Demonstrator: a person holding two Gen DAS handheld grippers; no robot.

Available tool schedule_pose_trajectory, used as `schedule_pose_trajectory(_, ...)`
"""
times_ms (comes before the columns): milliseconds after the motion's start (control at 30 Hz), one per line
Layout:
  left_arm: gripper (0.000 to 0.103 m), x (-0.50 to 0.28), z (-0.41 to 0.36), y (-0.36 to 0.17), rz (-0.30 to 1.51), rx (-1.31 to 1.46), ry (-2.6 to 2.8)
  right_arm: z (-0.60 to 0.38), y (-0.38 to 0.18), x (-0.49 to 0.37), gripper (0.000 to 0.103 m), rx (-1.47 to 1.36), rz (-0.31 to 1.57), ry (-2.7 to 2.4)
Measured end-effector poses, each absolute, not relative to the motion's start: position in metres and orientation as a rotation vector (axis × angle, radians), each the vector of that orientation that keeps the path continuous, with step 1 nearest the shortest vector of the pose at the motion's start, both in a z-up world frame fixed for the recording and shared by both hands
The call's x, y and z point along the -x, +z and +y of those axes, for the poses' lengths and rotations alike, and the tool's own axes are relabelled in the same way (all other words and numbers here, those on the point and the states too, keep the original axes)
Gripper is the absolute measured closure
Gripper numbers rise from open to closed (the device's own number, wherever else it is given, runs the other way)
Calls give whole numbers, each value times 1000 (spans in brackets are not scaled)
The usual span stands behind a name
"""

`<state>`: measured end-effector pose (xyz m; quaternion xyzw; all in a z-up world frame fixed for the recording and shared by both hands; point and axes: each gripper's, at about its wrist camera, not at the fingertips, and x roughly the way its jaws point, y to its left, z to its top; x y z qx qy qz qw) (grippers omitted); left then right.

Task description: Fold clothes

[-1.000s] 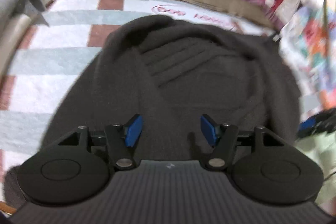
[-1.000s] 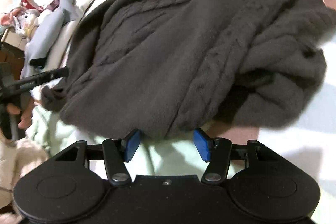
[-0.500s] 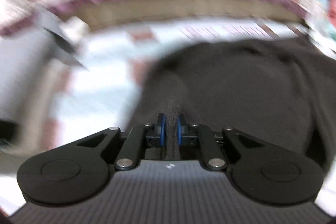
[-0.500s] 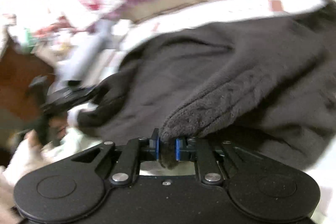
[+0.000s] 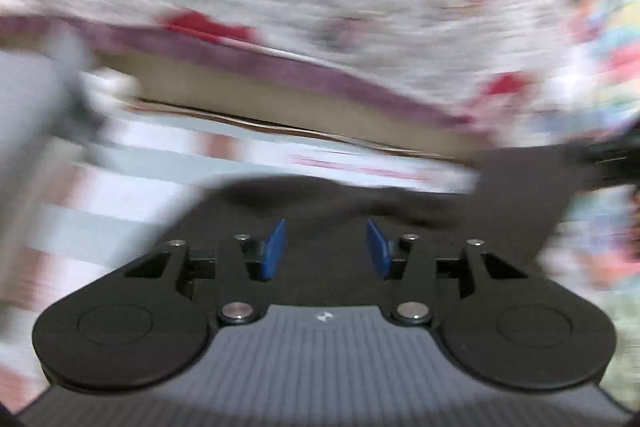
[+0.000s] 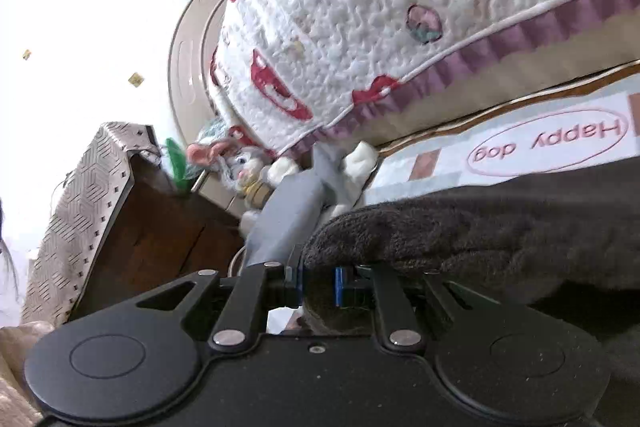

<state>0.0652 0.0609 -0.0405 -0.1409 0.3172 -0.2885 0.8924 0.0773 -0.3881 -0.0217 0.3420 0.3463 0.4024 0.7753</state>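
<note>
A dark brown fleecy sweater (image 6: 500, 227) lies on a pale checked blanket (image 6: 440, 163) printed with "Happy dog". My right gripper (image 6: 318, 285) is shut on a thick fold of the sweater's edge, and the cloth bulges over its blue pads. In the blurred left wrist view the sweater (image 5: 328, 211) spreads just beyond my left gripper (image 5: 326, 247), which stands open with nothing between its blue pads (image 5: 274, 247).
A white quilted cover with red shapes and a purple frill (image 6: 400, 7) rises behind the blanket. Soft toys (image 6: 240, 163) and a grey garment (image 6: 296, 211) lie at the left beside a brown wooden cabinet (image 6: 160, 239).
Both grippers closed on the sweater half a second ago. Since then the left gripper has opened and let go, while the right keeps its hold and has tilted upward.
</note>
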Motion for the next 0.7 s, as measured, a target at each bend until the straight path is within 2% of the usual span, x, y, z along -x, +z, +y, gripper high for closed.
schedule_pose_trajectory(167,42,-60,41,-49,711,459,-819,-391,-18,-73,86,-800,704,855)
schedule_pose_trajectory(267,30,-60,16,-50,745,350,-785,-394,-8,-82,86,-772,676,844)
schedule_pose_trajectory(333,30,-54,-9,-42,775,217,-783,-395,1,-92,86,-740,659,837)
schedule_pose_trajectory(400,27,-40,-24,-36,730,95,-830,-396,10,-101,86,-708,642,829)
schedule_pose_trajectory(467,20,-30,-40,-36,699,50,-830,-397,19,-110,86,-676,625,822)
schedule_pose_trajectory(533,21,-33,-51,-40,732,55,-789,-398,28,-119,86,-644,608,814)
schedule_pose_trajectory(567,33,-36,-54,-42,750,68,-776,-398,32,-124,86,-628,600,810)
schedule_pose_trajectory(600,64,-41,-53,-42,755,100,-781,-399,37,-128,86,-612,591,806)
schedule_pose_trajectory(667,99,-56,-51,-33,753,144,-799,-400,45,-137,86,-580,574,798)
schedule_pose_trajectory(700,102,-65,-51,-28,750,163,-805,-400,50,-142,86,-564,566,794)
